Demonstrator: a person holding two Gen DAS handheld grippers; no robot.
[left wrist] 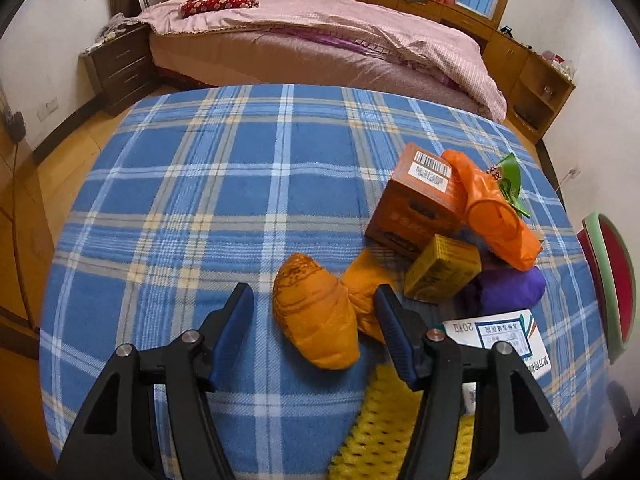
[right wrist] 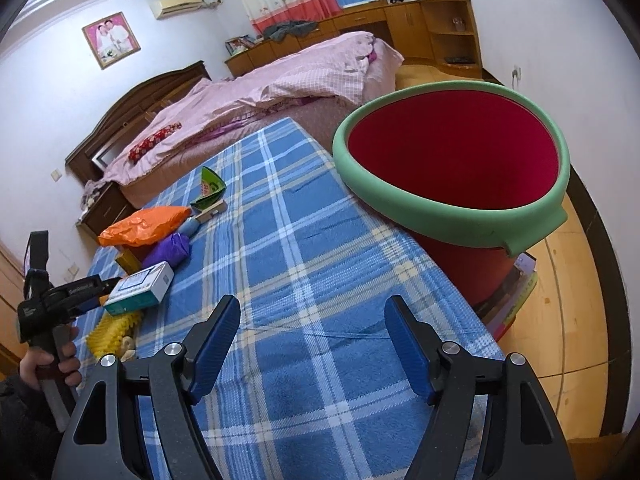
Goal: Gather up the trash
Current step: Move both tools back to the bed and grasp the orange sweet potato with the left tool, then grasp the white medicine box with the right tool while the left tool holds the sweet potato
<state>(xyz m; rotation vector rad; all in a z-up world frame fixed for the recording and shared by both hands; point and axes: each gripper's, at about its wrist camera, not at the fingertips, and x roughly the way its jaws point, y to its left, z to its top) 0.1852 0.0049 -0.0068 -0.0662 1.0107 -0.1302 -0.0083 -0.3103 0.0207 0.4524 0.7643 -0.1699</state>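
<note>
Orange wrapper [left wrist: 320,312] between open left hand-held gripper [left wrist: 314,304] fingers, untouched.

Black claw [left wrist: 314,300] frames, blue ribbed pads [left wrist: 394,330] (2 each), silver screws.

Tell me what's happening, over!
Left gripper jaws open over orange wrapper. Right gripper open, empty. Red bin waiting. Nothing blocking.

On the tabletop [left wrist: 200,200] the trash lies heaped toward its right edge, the big carton [left wrist: 416,204] at the back with a bag [left wrist: 496,216] leaning on it, the small box [left wrist: 442,270] before them, the bin [right wrist: 452,184] beyond that edge, the bed [left wrist: 320,48] behind.
</note>
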